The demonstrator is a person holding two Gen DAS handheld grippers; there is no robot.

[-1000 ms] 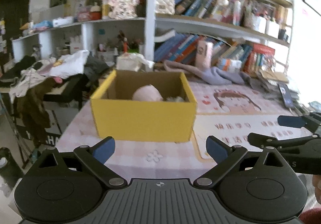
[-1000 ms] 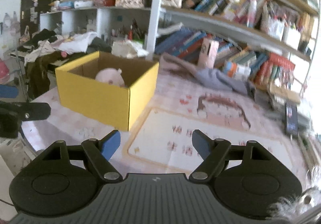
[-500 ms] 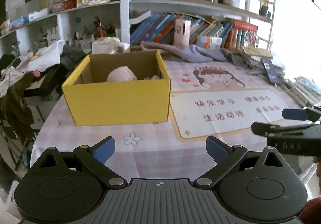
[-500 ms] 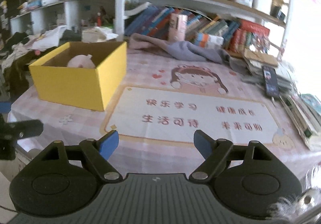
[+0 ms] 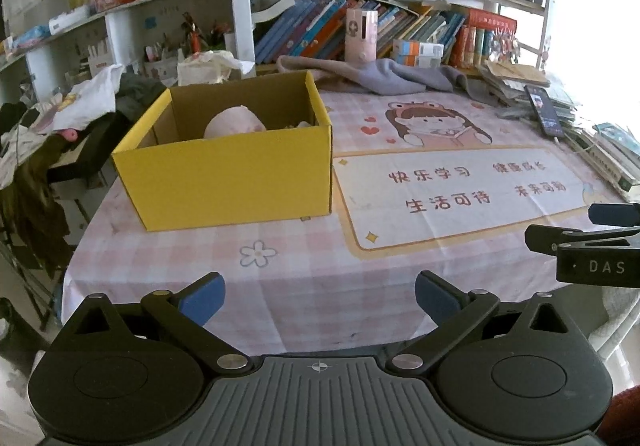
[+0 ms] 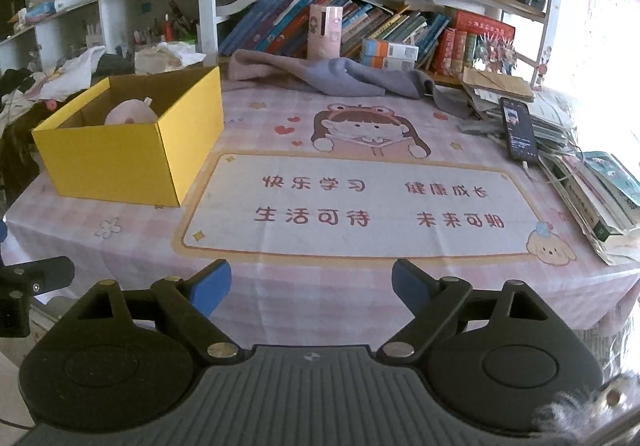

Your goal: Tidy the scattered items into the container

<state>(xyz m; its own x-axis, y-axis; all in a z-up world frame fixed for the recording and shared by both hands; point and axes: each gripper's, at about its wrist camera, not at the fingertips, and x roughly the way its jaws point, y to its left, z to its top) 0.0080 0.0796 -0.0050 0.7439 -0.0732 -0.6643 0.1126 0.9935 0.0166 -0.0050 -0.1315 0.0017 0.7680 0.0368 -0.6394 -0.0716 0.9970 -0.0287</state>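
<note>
A yellow cardboard box (image 5: 236,174) stands on the left of the pink checked tablecloth; it also shows in the right wrist view (image 6: 120,162). A pink plush toy (image 5: 234,124) lies inside it, with a small pale item beside it. My left gripper (image 5: 320,296) is open and empty, held back over the table's front edge. My right gripper (image 6: 311,284) is open and empty, also over the front edge. The right gripper shows at the right edge of the left wrist view (image 5: 592,242).
A printed mat (image 6: 360,206) covers the table's middle. A grey cloth (image 6: 320,76) lies at the back. A phone (image 6: 519,128) and stacked books (image 6: 592,190) sit on the right. Bookshelves (image 6: 360,22) rise behind. A chair with clothes (image 5: 44,150) stands left.
Both grippers have pulled back from the box and risen, so more of the table shows. Both stay open and empty. The box has not moved.
</note>
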